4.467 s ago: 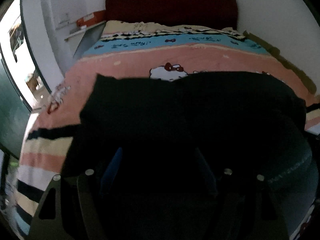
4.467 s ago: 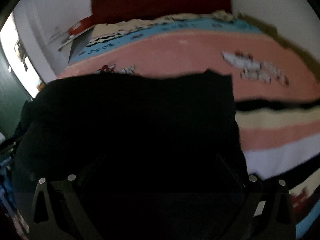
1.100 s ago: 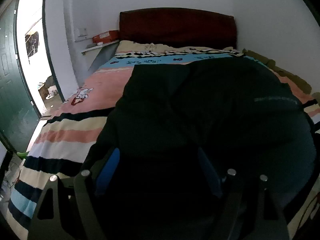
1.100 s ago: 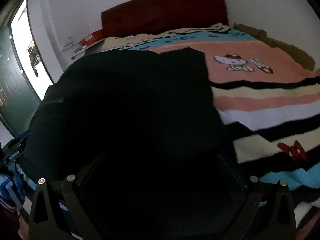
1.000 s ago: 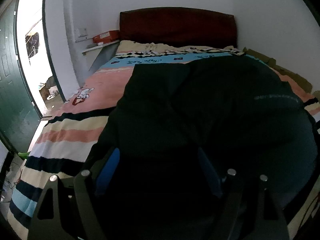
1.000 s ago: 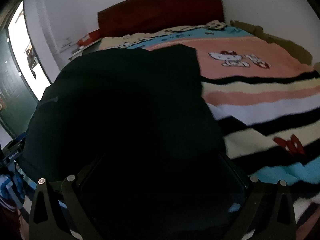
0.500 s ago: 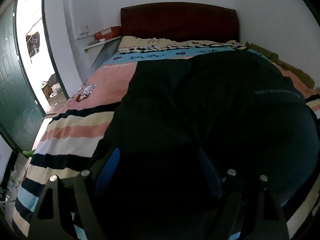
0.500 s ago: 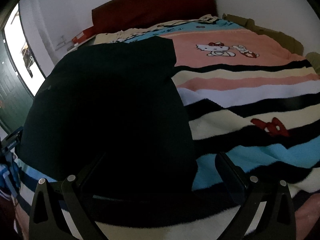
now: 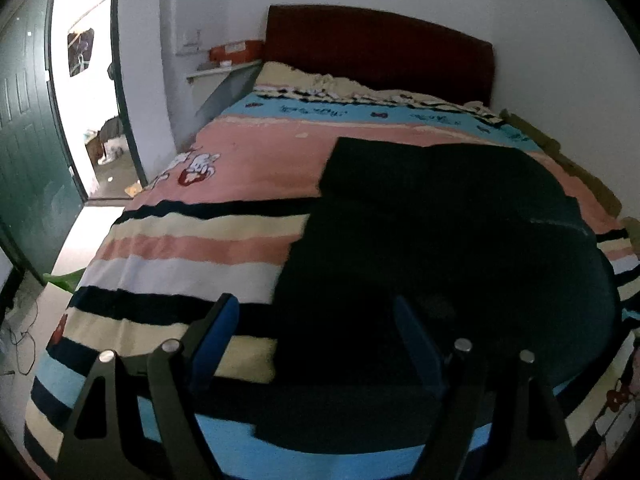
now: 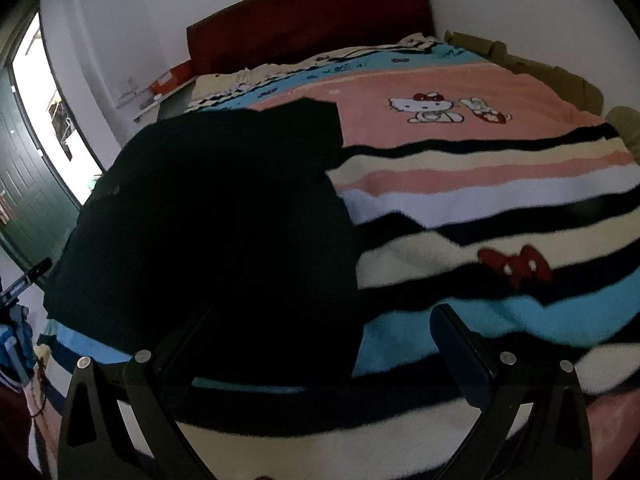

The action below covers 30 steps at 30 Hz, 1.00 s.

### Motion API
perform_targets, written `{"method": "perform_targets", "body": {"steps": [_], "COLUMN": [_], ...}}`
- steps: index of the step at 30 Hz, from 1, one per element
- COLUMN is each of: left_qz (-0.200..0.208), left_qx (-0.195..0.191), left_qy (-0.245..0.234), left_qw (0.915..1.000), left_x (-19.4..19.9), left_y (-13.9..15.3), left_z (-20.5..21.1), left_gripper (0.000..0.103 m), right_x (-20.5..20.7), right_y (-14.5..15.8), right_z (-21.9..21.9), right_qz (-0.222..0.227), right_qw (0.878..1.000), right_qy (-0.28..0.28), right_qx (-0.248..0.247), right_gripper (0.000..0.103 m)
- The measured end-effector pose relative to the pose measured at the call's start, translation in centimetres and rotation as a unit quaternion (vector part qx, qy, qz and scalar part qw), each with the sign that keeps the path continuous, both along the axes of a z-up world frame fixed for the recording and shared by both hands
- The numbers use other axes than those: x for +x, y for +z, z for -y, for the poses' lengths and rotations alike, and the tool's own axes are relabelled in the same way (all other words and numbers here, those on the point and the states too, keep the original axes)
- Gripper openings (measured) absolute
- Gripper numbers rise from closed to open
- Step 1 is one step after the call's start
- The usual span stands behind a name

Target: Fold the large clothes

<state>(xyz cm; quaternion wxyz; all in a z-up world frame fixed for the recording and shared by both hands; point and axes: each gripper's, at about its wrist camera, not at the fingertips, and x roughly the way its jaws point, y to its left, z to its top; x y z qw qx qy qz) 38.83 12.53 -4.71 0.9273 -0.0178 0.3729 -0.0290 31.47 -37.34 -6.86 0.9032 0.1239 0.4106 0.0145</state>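
Black garment (image 9: 448,240) is lying spread on the bed (image 9: 192,256), folded over w/ a straight top edge facing the headboard (image 9: 376,52). In the left wrist view it is covering the right half of the striped blanket (image 9: 180,236), reaching from the pink band down to the blue stripe at the foot edge. In the right wrist view the same garment (image 10: 208,216) is filling the left part of the bed, its near edge lying close to the foot edge.

Left gripper (image 9: 316,332) is hovering over the foot edge w/ jaws standing wide apart, nothing between them; the blue right finger (image 9: 416,344) is sitting over the black cloth, the left one over bare blanket. Right gripper (image 10: 320,340) is hanging over the foot edge too, jaws spread wide, gripping nothing; the garment's near right corner is lying between its fingers.

Cartoon cat print (image 10: 424,110) is showing on the pink band, well apart from the garment on its right side. Green door (image 9: 28,152) is standing open beside the bed's left edge. Orange box (image 9: 236,53) is sitting on a wall shelf (image 9: 218,70) near the headboard.
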Motion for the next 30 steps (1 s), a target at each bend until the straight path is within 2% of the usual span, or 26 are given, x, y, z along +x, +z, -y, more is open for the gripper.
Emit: {"method": "perform_targets", "body": {"steps": [5, 8, 13, 15, 17, 18, 21, 24, 27, 30], "left_qz": [-0.052, -0.089, -0.143, -0.166, -0.184, -0.193, -0.226, -0.227, -0.223, -0.213], "left_qx": [-0.058, -0.103, -0.123, -0.148, -0.159, -0.168, -0.244, -0.285, -0.34, -0.351], "left_qy": [-0.023, -0.031, -0.053, -0.069, -0.08, -0.085, -0.102, -0.111, -0.144, -0.145], "left_qw": [0.9967, 0.9902, 0.9805, 0.9726, 0.9666, 0.9631, 0.9374, 0.9247, 0.9023, 0.9004], "left_x": [2.6, 4.9, 8.9, 10.3, 11.1, 11.3, 11.8, 11.6, 11.1, 10.7], "left_y": [-0.7, -2.0, -5.0, -6.5, -7.9, -8.6, -11.3, -12.0, -12.2, -12.5], "left_z": [-2.5, -3.6, -3.9, -4.0, -3.8, -3.8, -4.3, -4.8, -4.2, -3.0], "left_gripper": [0.079, 0.079, 0.08, 0.082, 0.095, 0.097, 0.102, 0.102, 0.101, 0.102], "right_x": [3.4, 6.2, 10.3, 11.8, 12.6, 13.1, 13.9, 14.0, 14.0, 14.2], "right_y": [0.3, -0.8, -3.6, -5.3, -6.7, -7.7, -9.8, -10.3, -10.6, -11.0], "right_z": [1.0, 1.7, 1.9, 1.8, 1.9, 1.9, 1.5, 1.0, 0.9, 0.7], "right_qz": [-0.011, -0.038, -0.089, -0.121, -0.143, -0.157, -0.179, -0.176, -0.167, -0.162], "right_qw": [0.998, 0.995, 0.987, 0.979, 0.971, 0.963, 0.946, 0.935, 0.928, 0.928], "right_qy": [0.011, 0.01, 0.028, 0.048, 0.057, 0.063, 0.083, 0.097, 0.108, 0.113], "right_qx": [0.061, 0.094, 0.127, 0.156, 0.185, 0.208, 0.259, 0.294, 0.314, 0.316], "right_gripper": [0.102, 0.102, 0.102, 0.102, 0.102, 0.102, 0.102, 0.102, 0.102, 0.102]}}
